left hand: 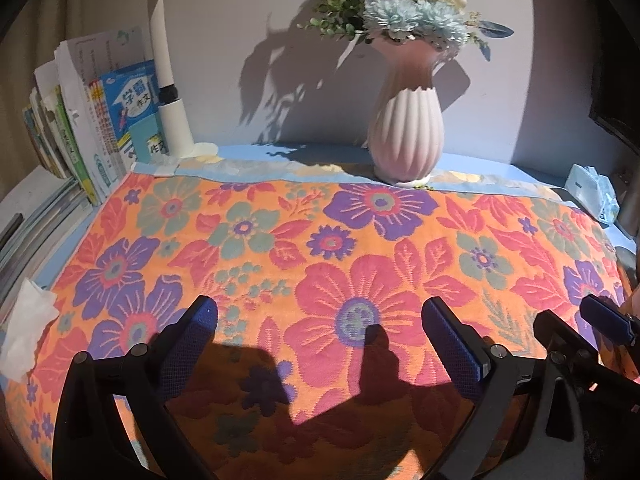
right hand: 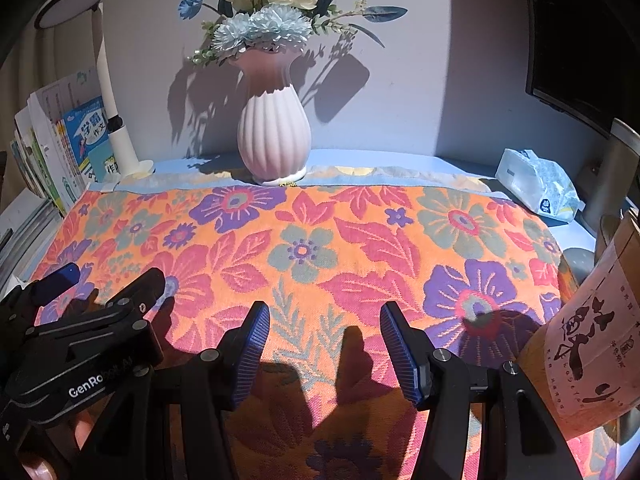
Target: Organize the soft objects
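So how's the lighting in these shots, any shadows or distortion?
Left wrist: hard sunlight, flower shadows on the wall, gripper shadows across the cloth. Right wrist: same sun, vase sharp, edges bowed by fisheye, dark corners.

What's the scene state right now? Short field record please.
surface: floral cloth spread flat over the desk
left gripper: open, above the cloth, nothing between its fingers
right gripper: open, above the cloth, nothing between its fingers
vase: pink, upright at the cloth's far edge, holding flowers
books: standing at far left
lamp: white, beside the books
tissue pack: far right, off the cloth
loose tissue: at the cloth's left edge
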The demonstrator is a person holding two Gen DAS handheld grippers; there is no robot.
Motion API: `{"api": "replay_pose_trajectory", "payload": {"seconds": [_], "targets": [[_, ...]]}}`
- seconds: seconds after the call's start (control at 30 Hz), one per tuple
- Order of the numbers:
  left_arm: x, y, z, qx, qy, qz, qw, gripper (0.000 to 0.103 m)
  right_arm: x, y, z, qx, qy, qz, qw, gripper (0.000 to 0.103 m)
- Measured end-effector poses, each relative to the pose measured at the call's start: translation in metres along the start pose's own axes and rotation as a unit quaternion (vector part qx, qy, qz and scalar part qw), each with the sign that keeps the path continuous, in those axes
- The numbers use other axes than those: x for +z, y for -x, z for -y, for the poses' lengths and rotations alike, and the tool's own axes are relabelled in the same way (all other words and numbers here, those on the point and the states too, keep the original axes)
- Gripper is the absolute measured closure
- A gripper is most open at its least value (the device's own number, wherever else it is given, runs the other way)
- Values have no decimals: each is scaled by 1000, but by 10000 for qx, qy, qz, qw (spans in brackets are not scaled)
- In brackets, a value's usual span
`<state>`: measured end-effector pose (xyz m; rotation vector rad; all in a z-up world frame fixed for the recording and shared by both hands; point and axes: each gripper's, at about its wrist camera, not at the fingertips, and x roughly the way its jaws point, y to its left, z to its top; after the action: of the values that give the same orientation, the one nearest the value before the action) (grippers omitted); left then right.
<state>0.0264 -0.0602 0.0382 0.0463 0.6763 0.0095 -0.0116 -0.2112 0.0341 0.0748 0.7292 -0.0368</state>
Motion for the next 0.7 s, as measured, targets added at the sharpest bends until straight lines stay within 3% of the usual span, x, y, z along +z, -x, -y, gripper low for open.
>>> {"api": "replay_pose_trajectory", "payload": {"seconds": [0.7], "targets": [[0, 1, 2, -18, -69, 36, 10000, 1, 0, -2, -1, -35, 22, -38, 10000, 47]]}}
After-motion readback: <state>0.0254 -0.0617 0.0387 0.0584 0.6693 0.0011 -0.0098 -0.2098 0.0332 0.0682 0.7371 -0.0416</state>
